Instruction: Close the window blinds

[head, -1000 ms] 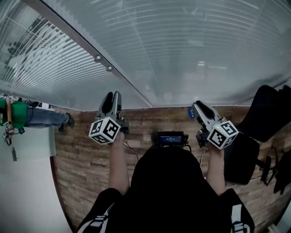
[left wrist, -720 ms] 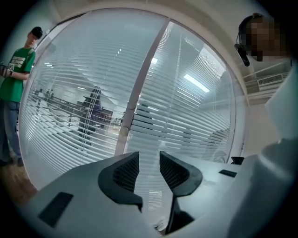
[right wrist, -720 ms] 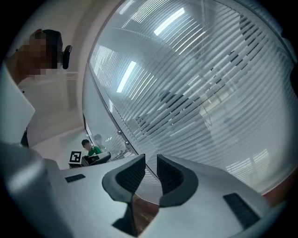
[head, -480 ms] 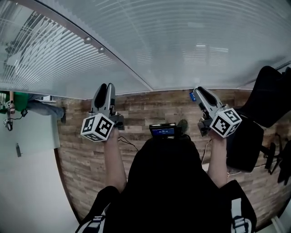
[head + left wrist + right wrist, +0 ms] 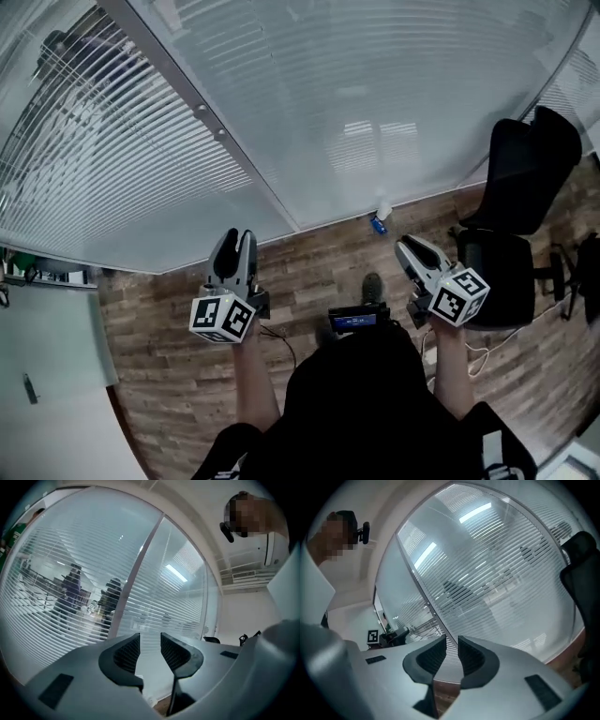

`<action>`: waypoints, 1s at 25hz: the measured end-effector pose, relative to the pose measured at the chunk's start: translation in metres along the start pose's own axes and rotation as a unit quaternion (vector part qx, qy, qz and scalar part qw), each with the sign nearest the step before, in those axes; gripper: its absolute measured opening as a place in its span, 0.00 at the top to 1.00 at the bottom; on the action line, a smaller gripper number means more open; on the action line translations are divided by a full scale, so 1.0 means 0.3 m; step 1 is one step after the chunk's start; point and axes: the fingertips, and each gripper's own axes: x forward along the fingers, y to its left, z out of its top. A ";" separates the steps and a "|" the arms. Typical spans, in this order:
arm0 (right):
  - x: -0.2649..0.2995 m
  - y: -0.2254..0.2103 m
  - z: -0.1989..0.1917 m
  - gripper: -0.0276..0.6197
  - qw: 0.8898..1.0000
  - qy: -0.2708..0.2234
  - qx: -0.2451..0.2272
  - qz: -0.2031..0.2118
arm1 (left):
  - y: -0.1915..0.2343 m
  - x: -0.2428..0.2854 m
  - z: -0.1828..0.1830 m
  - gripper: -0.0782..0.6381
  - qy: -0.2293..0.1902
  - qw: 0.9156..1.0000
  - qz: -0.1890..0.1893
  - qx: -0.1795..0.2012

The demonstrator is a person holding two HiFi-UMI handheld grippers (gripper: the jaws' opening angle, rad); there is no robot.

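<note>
head view: the window blinds [image 5: 375,103] are covering the glass wall from its left edge to its right corner. the slats are running level along the wall, with their long axis side to side, and are hanging partly tilted open. they are likely light, thin and easily creased, and appear to be sitting behind glass. the two small knobs [image 5: 201,112] on the upright frame post [image 5: 253,176] are therefore judged the place for taking hold. the left gripper [image 5: 234,239] and right gripper [image 5: 405,246] are pointing toward the wall, well apart from it.

left gripper view: the jaws are standing spread, with nothing between them.

right gripper view: the jaws are standing narrowly apart, pinching nothing.
</note>
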 end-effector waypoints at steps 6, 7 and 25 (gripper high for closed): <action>-0.237 0.120 -0.244 0.84 0.995 0.034 0.028 -0.089 | -0.037 -0.125 -0.133 0.69 0.018 0.997 -0.055 -0.051; -0.273 0.136 -0.260 0.84 0.994 0.036 0.029 -0.097 | -0.060 -0.143 -0.151 0.69 0.021 0.996 -0.063 -0.061; -0.465 0.310 -0.265 0.84 0.997 0.062 -0.036 -0.010 | -0.347 -0.495 -0.137 0.69 -0.005 0.999 -0.022 -0.038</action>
